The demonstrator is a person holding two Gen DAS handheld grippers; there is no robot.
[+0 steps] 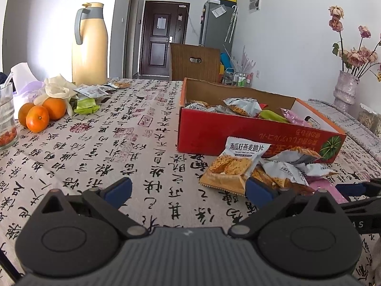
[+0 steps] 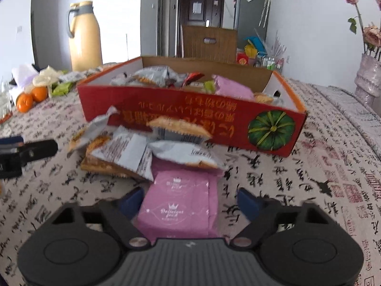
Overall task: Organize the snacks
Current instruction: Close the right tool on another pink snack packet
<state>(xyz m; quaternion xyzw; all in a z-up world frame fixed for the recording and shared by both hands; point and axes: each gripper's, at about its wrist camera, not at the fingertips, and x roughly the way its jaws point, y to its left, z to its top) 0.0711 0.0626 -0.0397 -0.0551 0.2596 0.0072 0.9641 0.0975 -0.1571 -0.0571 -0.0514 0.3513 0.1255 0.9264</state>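
**Pink packet between my jaws, not yet pinched**

The pink packet [image 2: 178, 205] lies flat on the tablecloth [image 2: 309, 178], soft and glossy, its far edge tucked under the grey snack packets [image 2: 147, 152] in front of the red box [image 2: 190, 121]. My right gripper [image 2: 190, 200] straddles it, pads not pressing. Lifting may drag the pile along. My left gripper [image 1: 188, 188] hangs open, empty.

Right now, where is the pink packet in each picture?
Left wrist: pink packet sits low right, mostly hidden behind grey packets.
Right wrist: pink packet sits bottom centre, between the right gripper's open fingers.
Shared landmark: the red box just behind it.
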